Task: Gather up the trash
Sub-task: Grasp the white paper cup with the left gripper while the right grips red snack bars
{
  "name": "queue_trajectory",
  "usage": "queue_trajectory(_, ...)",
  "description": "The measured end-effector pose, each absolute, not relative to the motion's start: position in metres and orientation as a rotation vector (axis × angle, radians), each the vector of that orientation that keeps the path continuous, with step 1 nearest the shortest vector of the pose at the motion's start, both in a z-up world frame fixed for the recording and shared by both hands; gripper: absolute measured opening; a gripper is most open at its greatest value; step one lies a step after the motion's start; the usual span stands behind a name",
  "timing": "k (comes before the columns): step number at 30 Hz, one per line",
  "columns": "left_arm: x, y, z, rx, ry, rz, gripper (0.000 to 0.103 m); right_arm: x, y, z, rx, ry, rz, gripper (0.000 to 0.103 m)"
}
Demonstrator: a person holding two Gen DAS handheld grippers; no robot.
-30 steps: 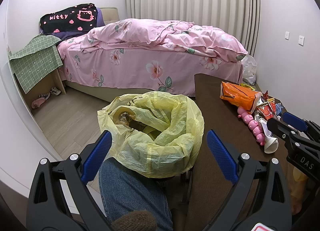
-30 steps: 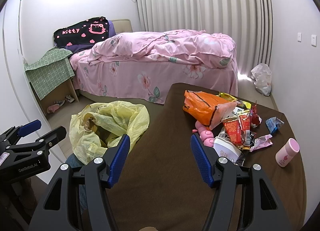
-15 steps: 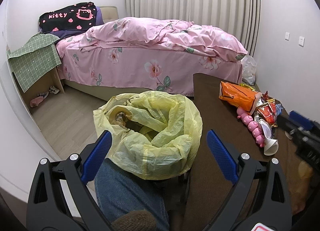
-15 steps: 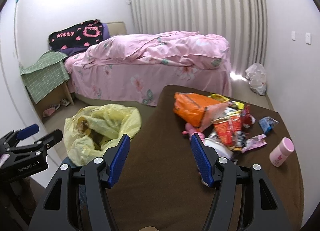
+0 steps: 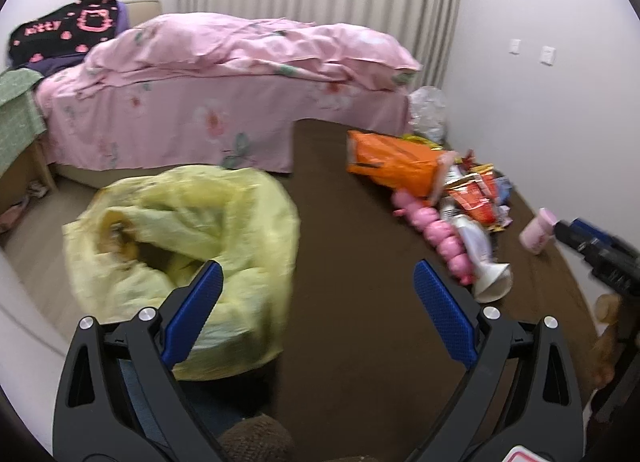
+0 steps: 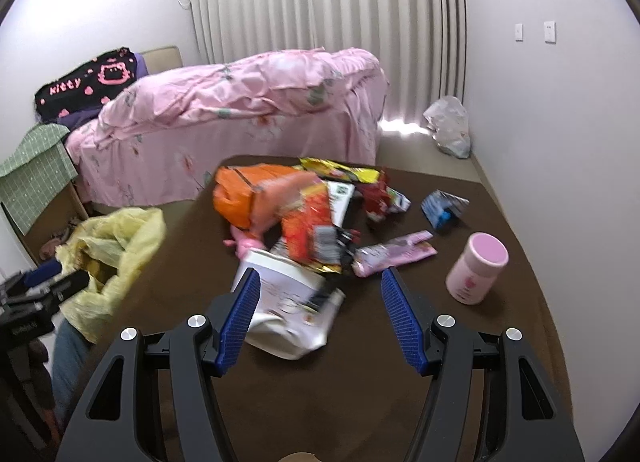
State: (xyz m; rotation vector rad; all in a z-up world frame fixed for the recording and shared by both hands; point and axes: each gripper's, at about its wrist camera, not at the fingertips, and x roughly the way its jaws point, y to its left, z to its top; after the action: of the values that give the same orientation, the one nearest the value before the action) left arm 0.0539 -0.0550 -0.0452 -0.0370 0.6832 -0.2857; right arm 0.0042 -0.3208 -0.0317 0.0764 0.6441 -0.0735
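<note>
We hold our left gripper (image 5: 318, 286) with its blue-padded jaws spread wide and nothing between them, above the near edge of the brown table (image 5: 340, 229). Just left of the table sits the yellow trash bag (image 5: 180, 246), its mouth open and some brownish contents visible inside, though blur keeps us from naming them.

Our right gripper (image 6: 320, 294) is also spread wide and holds nothing; it hovers over the pile of litter on the table. Directly ahead of its fingers lies a white pouch (image 6: 288, 302), partly between the two pads in the picture, though we cannot tell whether either pad touches it. Behind the pouch are a red-orange snack wrapper (image 6: 312, 229) and an orange plastic bag (image 6: 256, 193), with a pink toy (image 5: 432, 225) poking out from beneath them. To the right lie a pink wrapper (image 6: 394, 254), a blue packet (image 6: 444, 207) and a pink-capped bottle (image 6: 476, 268) standing upright, apart from the heap. A pink bed (image 6: 240, 117) fills the background.
</note>
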Motion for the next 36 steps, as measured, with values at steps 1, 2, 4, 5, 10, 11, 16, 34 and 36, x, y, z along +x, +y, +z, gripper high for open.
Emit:
queue_trajectory(1, 0.058, -0.061, -0.046, -0.048, 0.675, -0.322, 0.093, 0.005, -0.327, -0.036, 0.082, 0.646, -0.083, 0.060)
queue_trajectory(2, 0.061, -0.068, -0.046, -0.051, 0.669, -0.342, 0.093, 0.006, -0.331, -0.039, 0.088, 0.647, -0.085, 0.060)
queue_trajectory(4, 0.069, -0.085, -0.047, -0.041, 0.685, -0.381, 0.093, 0.010, -0.340, -0.043, 0.108, 0.645, -0.060, 0.060)
queue_trajectory(5, 0.074, -0.093, -0.048, -0.030, 0.704, -0.398, 0.093, 0.015, -0.341, -0.045, 0.110, 0.644, -0.039, 0.060)
queue_trajectory(10, 0.088, -0.116, -0.053, -0.004, 0.756, -0.415, 0.093, 0.055, -0.333, -0.053, 0.036, 0.651, 0.073, 0.058)
queue_trajectory(11, 0.090, -0.117, -0.055, -0.002, 0.761, -0.420, 0.092, 0.061, -0.331, -0.055, 0.030, 0.653, 0.090, 0.057)
queue_trajectory(16, 0.098, -0.118, -0.069, -0.005, 0.829, -0.424, 0.085, 0.098, -0.320, -0.069, -0.006, 0.690, 0.109, 0.043)
queue_trajectory(34, 0.069, -0.178, -0.077, 0.055, 0.824, -0.678, 0.075, 0.015, -0.380, -0.055, 0.100, 0.629, -0.021, 0.016)
queue_trajectory(36, 0.073, -0.187, -0.084, 0.060, 0.855, -0.677, 0.071, 0.007, -0.387, -0.059, 0.129, 0.642, -0.021, 0.016)
